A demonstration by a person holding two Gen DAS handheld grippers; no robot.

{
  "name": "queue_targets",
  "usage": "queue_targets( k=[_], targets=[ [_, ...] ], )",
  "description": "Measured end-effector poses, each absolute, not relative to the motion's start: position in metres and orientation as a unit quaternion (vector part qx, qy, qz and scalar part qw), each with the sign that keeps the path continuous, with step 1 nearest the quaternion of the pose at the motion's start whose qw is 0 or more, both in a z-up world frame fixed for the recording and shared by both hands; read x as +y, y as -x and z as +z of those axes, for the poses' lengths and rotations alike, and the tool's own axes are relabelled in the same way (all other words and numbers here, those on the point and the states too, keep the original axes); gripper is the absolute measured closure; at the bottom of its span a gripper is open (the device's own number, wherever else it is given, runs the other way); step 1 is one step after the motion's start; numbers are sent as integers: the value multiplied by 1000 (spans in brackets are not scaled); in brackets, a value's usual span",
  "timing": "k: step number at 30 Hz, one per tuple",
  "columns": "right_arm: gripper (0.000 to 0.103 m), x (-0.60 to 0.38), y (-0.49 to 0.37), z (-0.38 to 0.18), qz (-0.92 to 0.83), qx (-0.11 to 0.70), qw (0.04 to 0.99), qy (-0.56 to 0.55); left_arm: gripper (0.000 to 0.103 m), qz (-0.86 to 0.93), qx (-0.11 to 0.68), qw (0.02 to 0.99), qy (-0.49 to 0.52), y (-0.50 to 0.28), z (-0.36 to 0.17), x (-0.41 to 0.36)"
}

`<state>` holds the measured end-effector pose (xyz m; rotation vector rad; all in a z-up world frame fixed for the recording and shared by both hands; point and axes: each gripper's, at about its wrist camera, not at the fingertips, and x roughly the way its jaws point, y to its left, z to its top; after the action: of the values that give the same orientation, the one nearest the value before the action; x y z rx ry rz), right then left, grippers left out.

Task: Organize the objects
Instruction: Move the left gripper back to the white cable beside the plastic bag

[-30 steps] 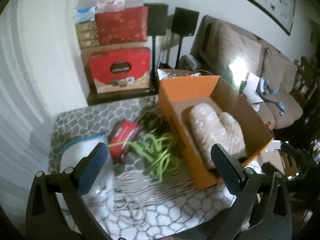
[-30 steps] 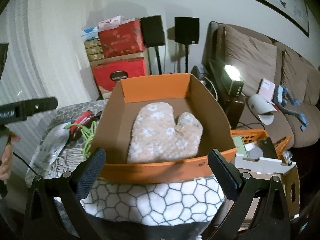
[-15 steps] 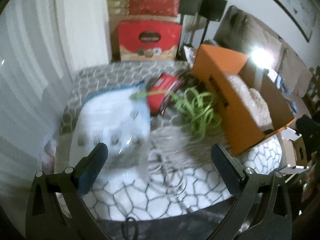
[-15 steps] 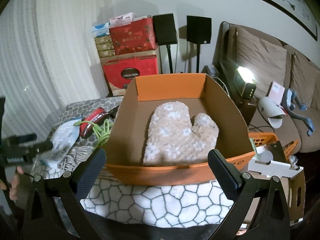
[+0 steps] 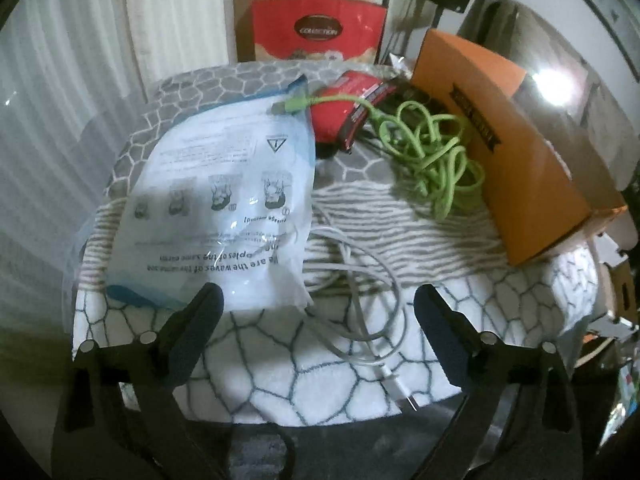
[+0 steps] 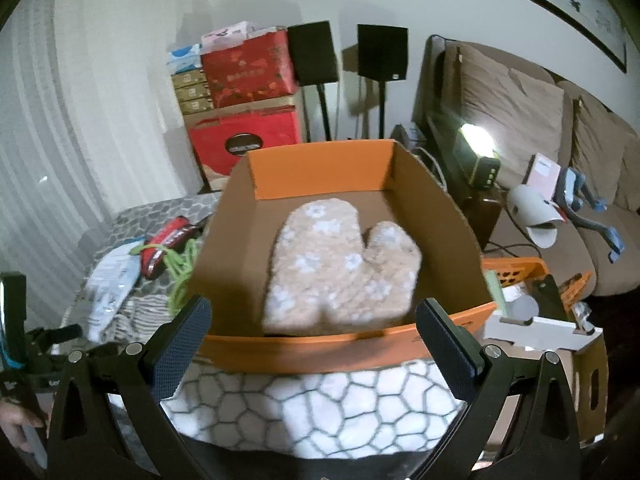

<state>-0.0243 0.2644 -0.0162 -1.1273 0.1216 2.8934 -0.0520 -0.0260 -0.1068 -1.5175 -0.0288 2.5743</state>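
An orange cardboard box stands on the patterned blanket and holds a beige fleece mitten. My right gripper is open and empty in front of the box's near wall. My left gripper is open and empty above the near edge of a clear plastic bag with printed paper. A white cable lies between its fingers. A green cable and a red packet lie beyond, beside the box.
A striped knitted cloth lies under the cables. Red gift boxes and two black speakers stand by the back wall. A sofa is at the right, with an open cardboard carton next to the table.
My left gripper has swung left and down from the orange box to the plastic bag and white cable. The right gripper has barely moved.
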Motion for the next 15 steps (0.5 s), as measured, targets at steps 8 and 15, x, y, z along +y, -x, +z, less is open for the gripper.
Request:
queue_targets(
  k=[8,15],
  targets=[
    [3,330,50,-35,918,57,69,386,33,853,-20,58,519,60,-124,-30],
    [15,378,72,-47,903,67,84,415,44,853,-24,58,519,58,-125,-29]
  ],
)
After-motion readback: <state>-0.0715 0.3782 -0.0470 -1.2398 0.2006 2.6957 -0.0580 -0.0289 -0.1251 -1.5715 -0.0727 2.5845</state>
